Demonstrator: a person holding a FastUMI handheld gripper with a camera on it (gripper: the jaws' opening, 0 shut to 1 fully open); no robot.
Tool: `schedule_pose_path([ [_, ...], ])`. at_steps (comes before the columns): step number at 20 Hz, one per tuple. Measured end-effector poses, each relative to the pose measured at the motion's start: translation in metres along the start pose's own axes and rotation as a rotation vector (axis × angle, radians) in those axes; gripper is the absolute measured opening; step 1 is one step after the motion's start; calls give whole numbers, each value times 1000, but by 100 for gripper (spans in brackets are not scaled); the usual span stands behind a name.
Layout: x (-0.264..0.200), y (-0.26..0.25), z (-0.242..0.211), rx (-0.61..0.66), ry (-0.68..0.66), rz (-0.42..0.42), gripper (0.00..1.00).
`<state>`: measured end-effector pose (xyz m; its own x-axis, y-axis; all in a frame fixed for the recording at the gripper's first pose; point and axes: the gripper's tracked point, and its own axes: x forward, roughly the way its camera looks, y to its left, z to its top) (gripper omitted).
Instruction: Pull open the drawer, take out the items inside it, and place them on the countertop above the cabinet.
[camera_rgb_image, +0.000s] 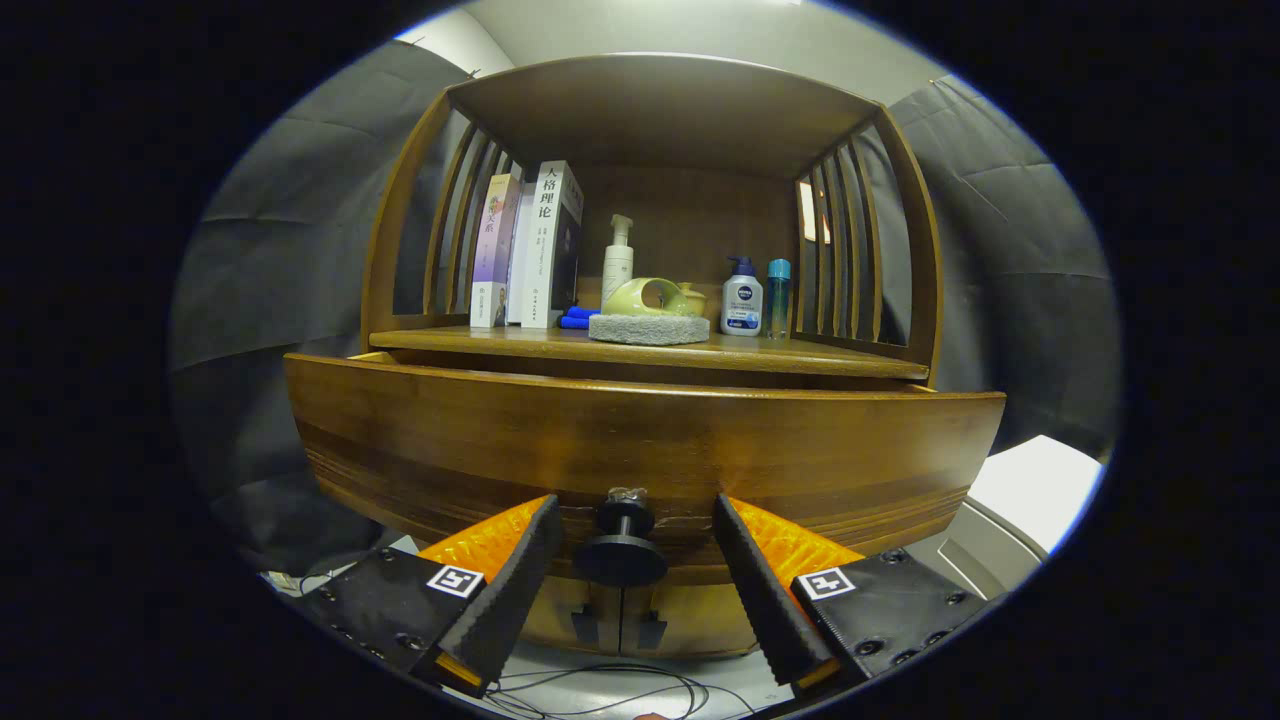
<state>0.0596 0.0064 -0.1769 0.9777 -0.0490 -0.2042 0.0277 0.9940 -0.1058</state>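
Note:
The wooden drawer front (640, 440) fills the space just ahead of my fingers and stands pulled out a little from the cabinet. Its dark round knob (621, 555) sits between my two fingers, with a gap on each side. My gripper (634, 520) is open around the knob, and neither finger touches it. Above the drawer runs the countertop (800, 352) of the cabinet. The inside of the drawer is hidden behind its front panel.
On the countertop stand two or three books (530, 245), a white pump bottle (617, 260), a green teapot (650, 297) on a grey pad (648, 328), a small white-and-blue bottle (741, 298) and a slim blue bottle (778, 295). Cables (600, 690) lie below. A white surface (1035, 485) shows at the right.

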Motion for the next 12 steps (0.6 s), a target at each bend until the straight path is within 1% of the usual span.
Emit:
schedule_pose_path([
  [6,17,-1,1,-29,-6,-14,98],
  [12,37,-1,5,-26,-17,-21,98],
])
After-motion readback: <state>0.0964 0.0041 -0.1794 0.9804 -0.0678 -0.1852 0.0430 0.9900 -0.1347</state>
